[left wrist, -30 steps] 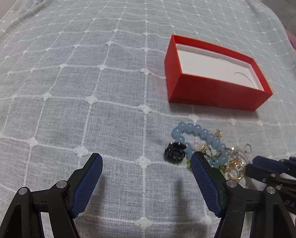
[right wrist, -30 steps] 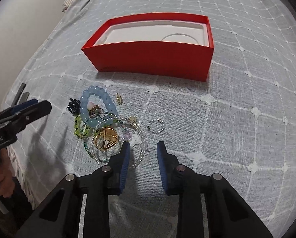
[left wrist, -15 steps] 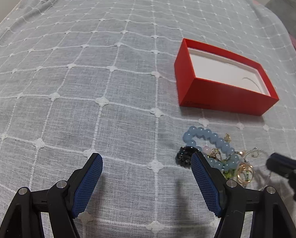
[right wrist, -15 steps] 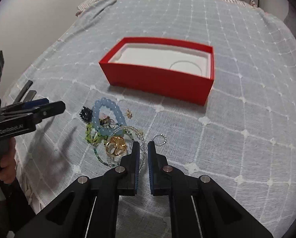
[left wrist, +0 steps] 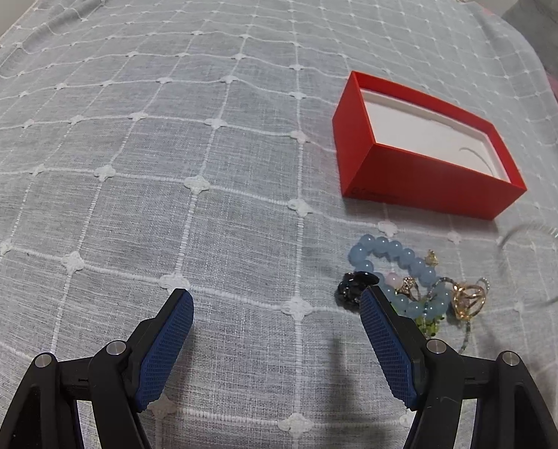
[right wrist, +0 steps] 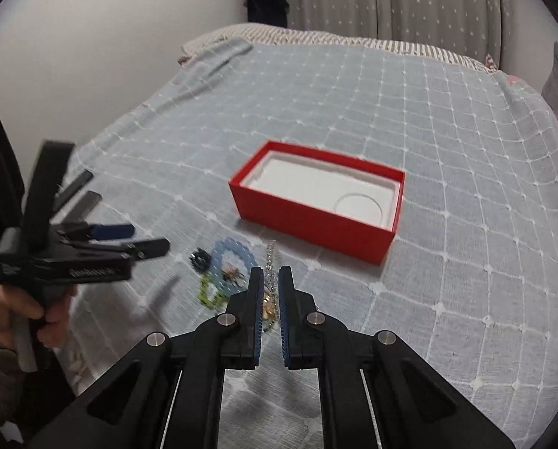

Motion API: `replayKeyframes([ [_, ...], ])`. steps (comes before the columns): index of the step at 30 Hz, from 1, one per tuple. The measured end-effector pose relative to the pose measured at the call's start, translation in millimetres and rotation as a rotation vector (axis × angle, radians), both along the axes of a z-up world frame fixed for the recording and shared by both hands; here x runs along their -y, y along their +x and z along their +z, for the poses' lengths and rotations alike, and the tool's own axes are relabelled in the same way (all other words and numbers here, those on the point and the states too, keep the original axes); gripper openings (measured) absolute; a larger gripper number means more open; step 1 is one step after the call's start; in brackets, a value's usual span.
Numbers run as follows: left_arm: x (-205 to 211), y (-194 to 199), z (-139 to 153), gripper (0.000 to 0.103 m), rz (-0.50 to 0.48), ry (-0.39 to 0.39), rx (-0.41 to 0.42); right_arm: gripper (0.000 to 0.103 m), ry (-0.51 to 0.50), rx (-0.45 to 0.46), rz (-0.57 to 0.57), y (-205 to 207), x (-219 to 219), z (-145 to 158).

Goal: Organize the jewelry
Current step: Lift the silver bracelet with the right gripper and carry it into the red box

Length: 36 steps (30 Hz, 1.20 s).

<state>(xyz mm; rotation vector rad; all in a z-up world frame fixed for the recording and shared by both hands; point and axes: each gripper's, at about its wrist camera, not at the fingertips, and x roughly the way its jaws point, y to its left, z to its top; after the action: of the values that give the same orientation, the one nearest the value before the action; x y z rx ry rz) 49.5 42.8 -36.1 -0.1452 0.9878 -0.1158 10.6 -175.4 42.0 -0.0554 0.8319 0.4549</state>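
A thin clear-beaded bracelet [right wrist: 270, 258] hangs pinched in the right gripper [right wrist: 270, 288], lifted above the jewelry pile [left wrist: 409, 284] near the bedspread's [left wrist: 166, 149] front edge. Left gripper [left wrist: 277, 312] hovers spread. Next, carry it over the open red cardboard box [right wrist: 316, 220] and release inside.

Left hand-held gripper [left wrist: 277, 301], jaws spread wide above a grey checked bedspread [left wrist: 166, 131]. Red box [left wrist: 421, 172] with white lining, open, at right. Nearer the camera, a jewelry heap: blue bead bracelet [left wrist: 395, 258], black piece [left wrist: 353, 286], gold ring [left wrist: 467, 297]. A thin clear strand [left wrist: 529, 228] arcs, blurred, at the right edge.
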Motion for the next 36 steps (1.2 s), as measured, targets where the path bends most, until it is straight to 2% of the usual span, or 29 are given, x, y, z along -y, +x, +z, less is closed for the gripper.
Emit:
replayKeyframes([
  [10, 0, -1, 1, 0.077, -0.003, -0.003, 0.005, 0.008, 0.037, 0.044, -0.059, 38, 7, 29],
  [15, 1, -1, 1, 0.077, -0.007, -0.006, 0.007, 0.008, 0.096, 0.035, -0.078, 70, 9, 36],
  [20, 1, -1, 0, 0.077, -0.008, -0.007, 0.007, 0.008, 0.182, -0.021, -0.089, 101, 16, 23],
  [24, 2, 0, -1, 0.077, -0.007, -0.008, 0.001, 0.008, 0.217, -0.104, -0.132, 124, 28, -5],
  [26, 2, 0, -1, 0.077, -0.007, -0.009, 0.001, 0.008, 0.210, -0.133, -0.162, 131, 35, -16],
  [33, 5, 1, -2, 0.077, -0.014, -0.002, 0.001, 0.010, 0.080, -0.127, -0.251, 132, 46, -28],
  [36, 6, 2, -3, 0.077, -0.012, 0.008, -0.002, 0.010, 0.055, -0.141, -0.267, 131, 48, -35],
])
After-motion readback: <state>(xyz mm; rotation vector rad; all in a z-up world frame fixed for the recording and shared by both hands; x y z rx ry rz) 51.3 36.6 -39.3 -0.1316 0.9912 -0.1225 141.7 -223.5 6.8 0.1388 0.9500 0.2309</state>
